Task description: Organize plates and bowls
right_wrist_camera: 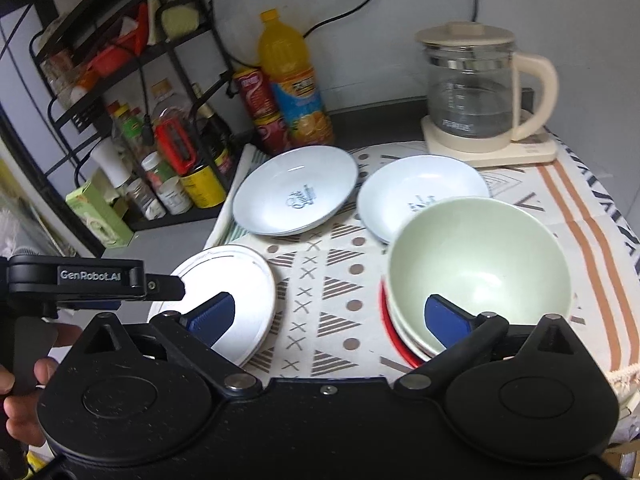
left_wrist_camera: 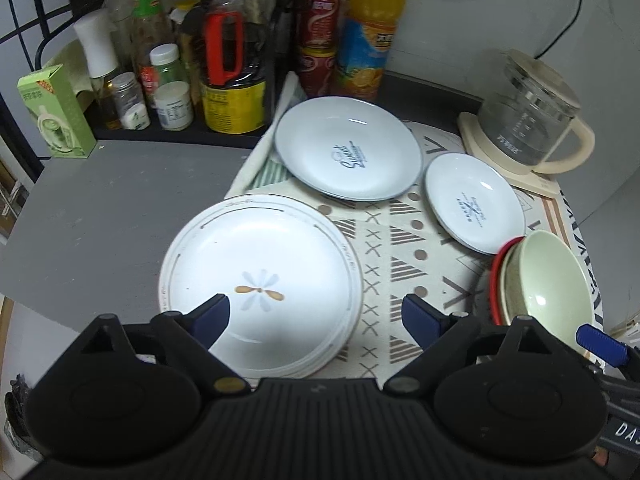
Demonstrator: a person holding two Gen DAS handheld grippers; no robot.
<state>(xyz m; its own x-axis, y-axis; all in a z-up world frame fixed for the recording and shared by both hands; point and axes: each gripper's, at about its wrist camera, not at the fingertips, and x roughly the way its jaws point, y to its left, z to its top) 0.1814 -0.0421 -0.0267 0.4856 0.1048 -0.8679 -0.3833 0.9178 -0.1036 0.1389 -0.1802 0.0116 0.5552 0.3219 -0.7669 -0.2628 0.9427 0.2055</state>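
Observation:
A stack of white flower-print plates (left_wrist_camera: 260, 276) lies at the front left of the patterned mat, also in the right wrist view (right_wrist_camera: 236, 280). A large pale-blue plate (left_wrist_camera: 348, 148) (right_wrist_camera: 296, 196) and a smaller pale-blue plate (left_wrist_camera: 474, 202) (right_wrist_camera: 416, 188) lie behind. A pale green bowl (left_wrist_camera: 548, 284) (right_wrist_camera: 480, 264) is nested in other bowls with a red rim at the right. My left gripper (left_wrist_camera: 316, 316) is open and empty above the white plates' near edge. My right gripper (right_wrist_camera: 330, 316) is open and empty, its right finger over the green bowl's near rim.
A glass kettle (left_wrist_camera: 528, 120) (right_wrist_camera: 476, 92) on a cream base stands at the back right. Bottles, jars and cans (left_wrist_camera: 224, 64) crowd the back left beside an orange juice bottle (left_wrist_camera: 368, 32) (right_wrist_camera: 294, 80). A green box (left_wrist_camera: 56, 112) stands at the left on the grey counter (left_wrist_camera: 120, 200).

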